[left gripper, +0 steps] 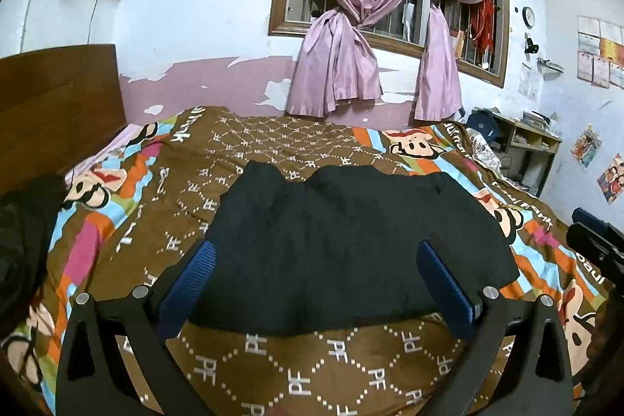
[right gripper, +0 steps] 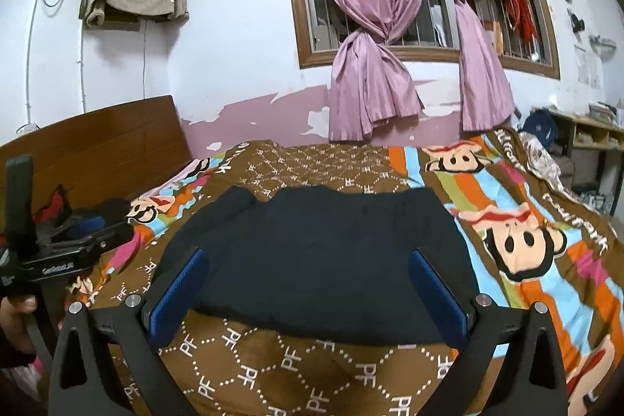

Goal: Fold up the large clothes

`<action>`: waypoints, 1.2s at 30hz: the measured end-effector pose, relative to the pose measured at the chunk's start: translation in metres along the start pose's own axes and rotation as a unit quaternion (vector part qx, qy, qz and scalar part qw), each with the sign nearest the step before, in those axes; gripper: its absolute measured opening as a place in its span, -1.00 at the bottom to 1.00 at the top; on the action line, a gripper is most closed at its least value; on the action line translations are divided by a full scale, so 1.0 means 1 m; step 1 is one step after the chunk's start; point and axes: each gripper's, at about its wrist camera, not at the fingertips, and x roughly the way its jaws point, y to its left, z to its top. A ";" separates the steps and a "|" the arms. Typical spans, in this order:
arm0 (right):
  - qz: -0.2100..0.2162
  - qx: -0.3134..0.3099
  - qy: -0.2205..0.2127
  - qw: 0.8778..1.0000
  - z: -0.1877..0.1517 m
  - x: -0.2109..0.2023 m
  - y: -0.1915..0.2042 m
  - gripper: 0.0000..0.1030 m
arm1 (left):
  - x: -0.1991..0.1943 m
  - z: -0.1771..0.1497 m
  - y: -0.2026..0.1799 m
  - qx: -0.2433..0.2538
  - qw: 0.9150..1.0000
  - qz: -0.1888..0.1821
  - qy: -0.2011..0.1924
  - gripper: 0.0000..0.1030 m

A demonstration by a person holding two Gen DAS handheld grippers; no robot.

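A black garment [left gripper: 343,240] lies flat on the patterned bedspread [left gripper: 312,369], folded into a wide rectangle; it also shows in the right wrist view [right gripper: 323,252]. My left gripper [left gripper: 316,252] is open and empty, with blue pads [left gripper: 195,283] spread wide, hovering above the garment's near edge. My right gripper [right gripper: 308,260] is open and empty too, above the same near edge. The left gripper shows at the left of the right wrist view [right gripper: 74,252], and the right one at the right edge of the left wrist view [left gripper: 596,244].
A wooden headboard [right gripper: 97,151] stands at the left, with dark clothes [left gripper: 23,240] piled by it. Pink curtains [left gripper: 351,26] hang over a window on the far wall. A shelf with clutter [left gripper: 522,143] stands at the far right of the bed.
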 end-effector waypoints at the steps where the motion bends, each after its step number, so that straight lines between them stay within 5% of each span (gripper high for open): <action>1: -0.002 0.002 0.001 1.000 -0.001 -0.001 -0.001 1.00 | -0.003 -0.003 0.001 -0.002 1.000 0.000 0.003 0.96; 26: -0.079 -0.015 0.026 0.996 -0.069 -0.009 0.017 1.00 | -0.030 -0.072 -0.012 0.074 0.997 -0.011 -0.017 0.96; 32: -0.093 -0.015 -0.027 0.995 -0.078 -0.024 0.022 1.00 | -0.024 -0.085 -0.017 0.091 0.996 -0.001 -0.021 0.97; 36: -0.093 -0.025 0.003 0.995 -0.081 -0.014 0.025 1.00 | -0.022 -0.094 -0.017 0.086 0.996 0.003 -0.026 0.97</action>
